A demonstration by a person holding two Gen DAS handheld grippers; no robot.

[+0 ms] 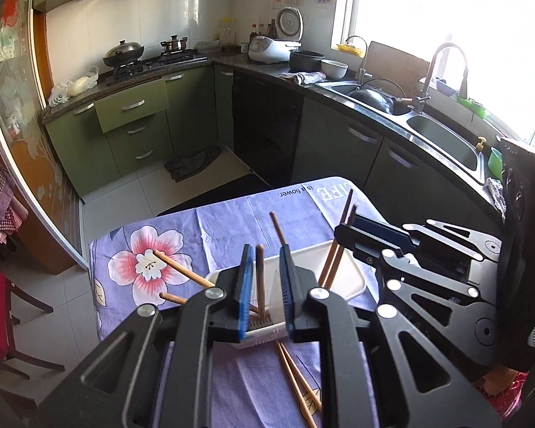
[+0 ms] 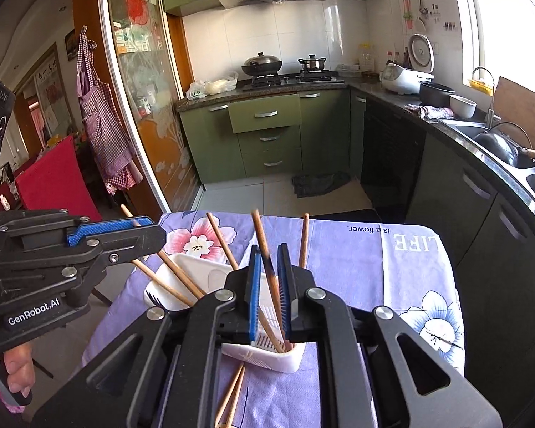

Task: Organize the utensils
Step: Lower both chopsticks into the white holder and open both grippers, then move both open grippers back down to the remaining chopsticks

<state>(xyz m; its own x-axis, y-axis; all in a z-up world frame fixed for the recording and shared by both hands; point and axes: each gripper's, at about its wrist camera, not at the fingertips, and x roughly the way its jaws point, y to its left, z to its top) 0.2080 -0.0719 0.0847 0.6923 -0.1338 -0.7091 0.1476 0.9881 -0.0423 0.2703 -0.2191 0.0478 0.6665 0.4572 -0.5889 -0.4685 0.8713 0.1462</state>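
A white utensil basket [image 1: 342, 278] [image 2: 196, 271] stands on the purple floral tablecloth with several wooden chopsticks leaning in it. My left gripper [image 1: 265, 285] hangs over the basket, jaws apart, with one brown chopstick [image 1: 260, 278] standing loose between the pads. In the right wrist view the left gripper [image 2: 139, 228] is at the left. My right gripper [image 2: 269, 285] is over the basket's near end with a dark-tipped chopstick [image 2: 265, 249] in the narrow gap between its pads; contact is unclear. In the left wrist view the right gripper [image 1: 349, 228] is beside two chopsticks [image 1: 333, 260].
Two chopsticks [image 1: 296, 381] [image 2: 233, 392] lie on the cloth in front of the basket, two more [image 1: 182, 267] to its left. The table's far edge [image 2: 339, 219] faces green kitchen cabinets. A red chair [image 2: 57, 178] stands at the left, a sink counter [image 1: 442, 135] at the right.
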